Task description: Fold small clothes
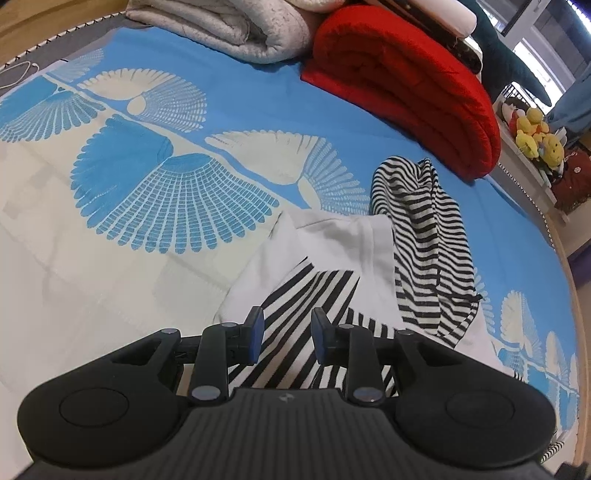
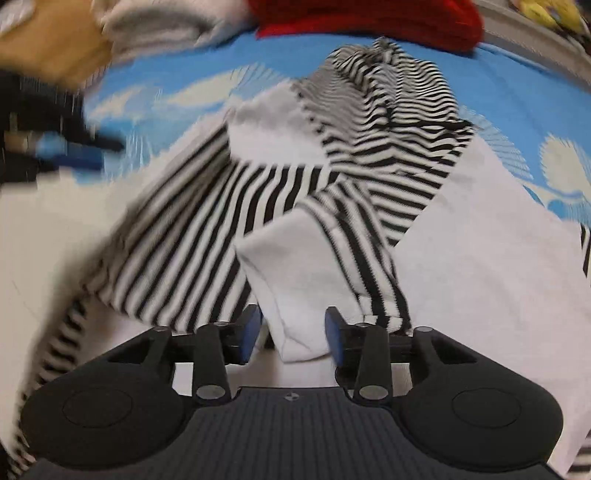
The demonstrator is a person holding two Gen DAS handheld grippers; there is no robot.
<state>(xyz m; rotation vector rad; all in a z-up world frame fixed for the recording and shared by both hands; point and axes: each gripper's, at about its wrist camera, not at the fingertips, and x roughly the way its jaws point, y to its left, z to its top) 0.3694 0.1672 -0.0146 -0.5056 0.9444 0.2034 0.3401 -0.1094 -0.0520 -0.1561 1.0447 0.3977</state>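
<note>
A small black-and-white striped garment with white panels lies crumpled on the bed cover. My left gripper hovers over its near striped part, jaws apart, with nothing pinched between the blue pads. In the right wrist view the garment is spread wider but blurred. A white sleeve end reaches down between the fingers of my right gripper, whose jaws stand apart and do not press on it. The left gripper shows as a dark blur at the left edge.
A folded red blanket and a rolled grey blanket lie at the far side of the bed. Yellow stuffed toys sit beyond the bed's right edge. The blue and cream cover stretches away to the left.
</note>
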